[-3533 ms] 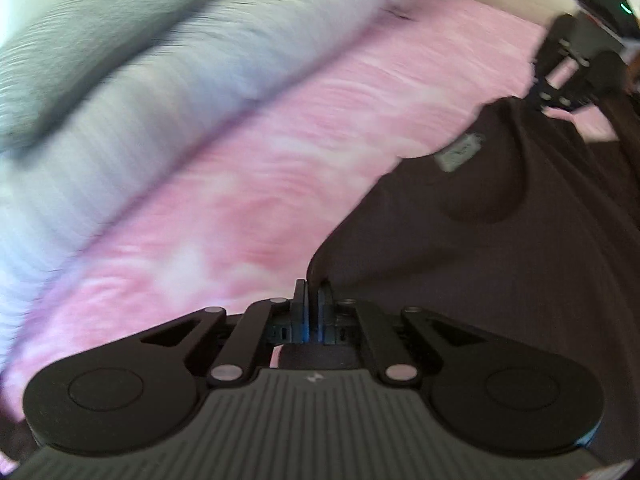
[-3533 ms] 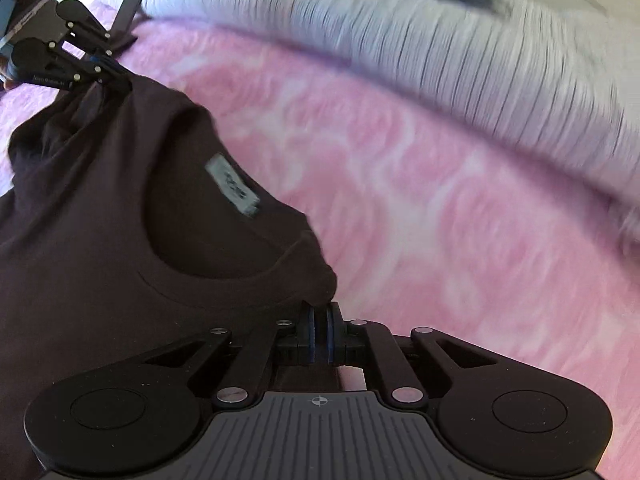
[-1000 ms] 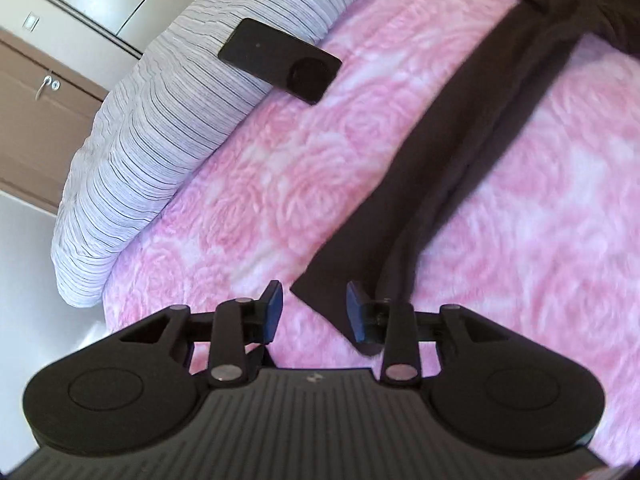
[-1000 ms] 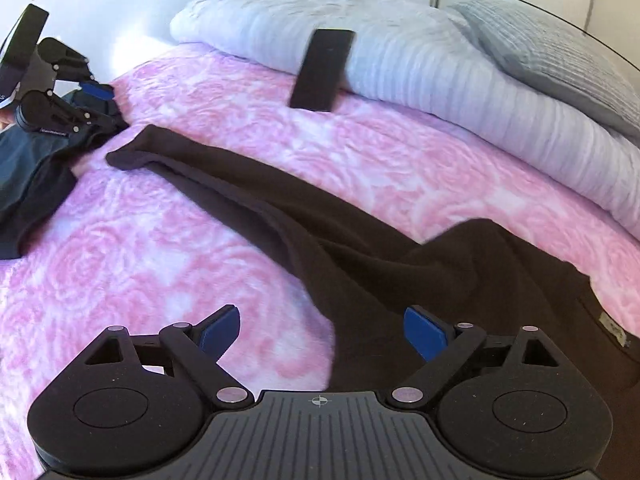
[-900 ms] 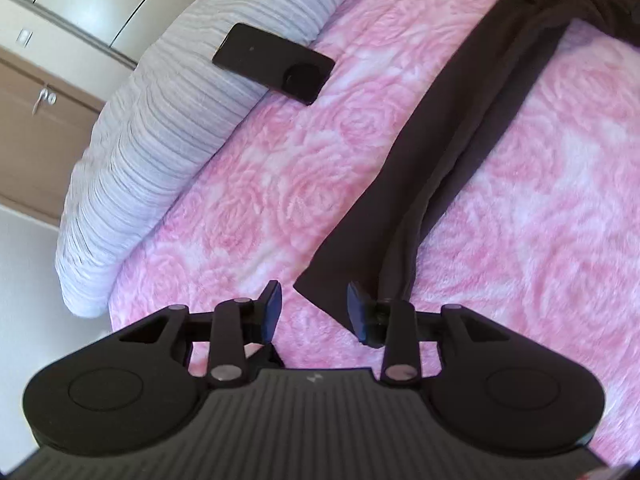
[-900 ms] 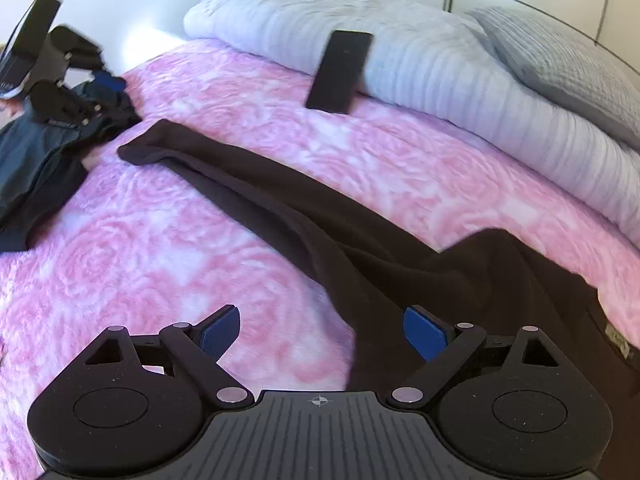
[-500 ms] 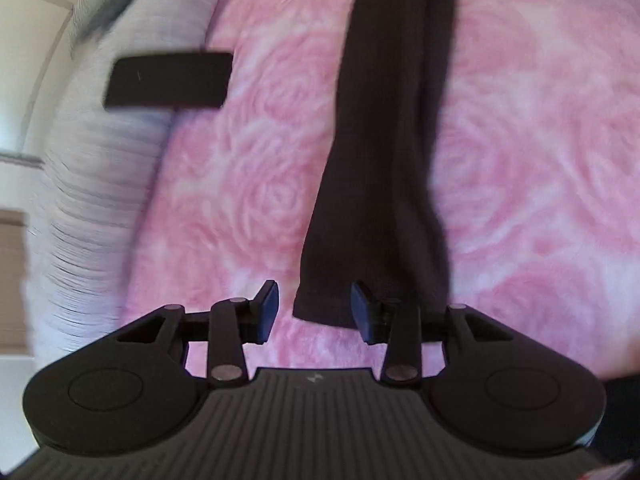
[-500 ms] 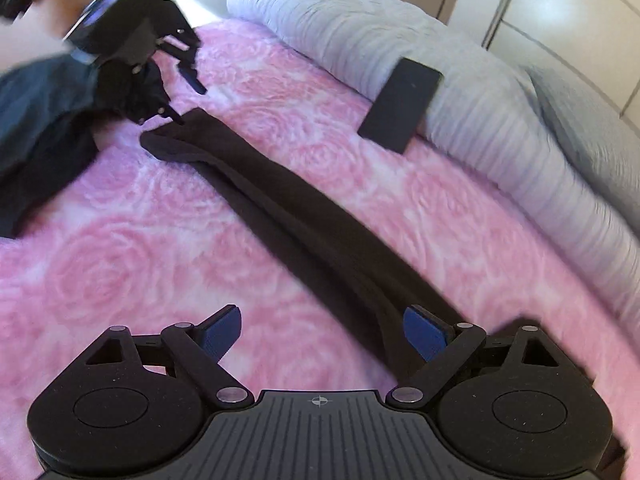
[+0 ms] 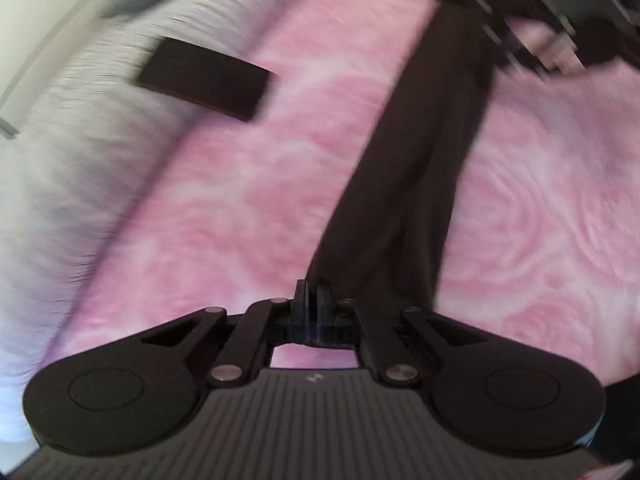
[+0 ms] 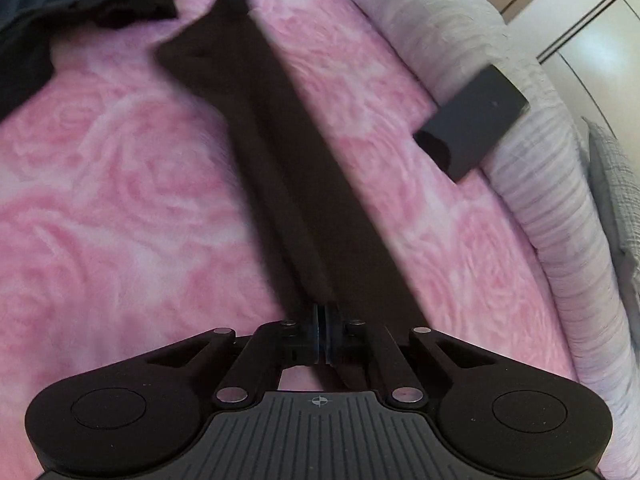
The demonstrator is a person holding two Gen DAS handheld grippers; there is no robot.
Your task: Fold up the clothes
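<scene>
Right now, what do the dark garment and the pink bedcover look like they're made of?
Dark garment: soft matte knit, probably cotton jersey; it drapes in limp lengthwise folds. Pink bedcover: plush, fleecy-looking fabric with an embossed rose pattern, likely synthetic; motion blur leaves this uncertain.

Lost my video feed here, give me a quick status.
Left gripper and right gripper both shut on the dark garment, stretched long across the pink bedspread. Black phone against the pillow, off the garment.

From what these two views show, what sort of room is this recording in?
Most likely a bedroom: a pink rose-patterned bedspread covers a bed, striped pillows line its far edge, and cupboard doors stand behind.
</scene>
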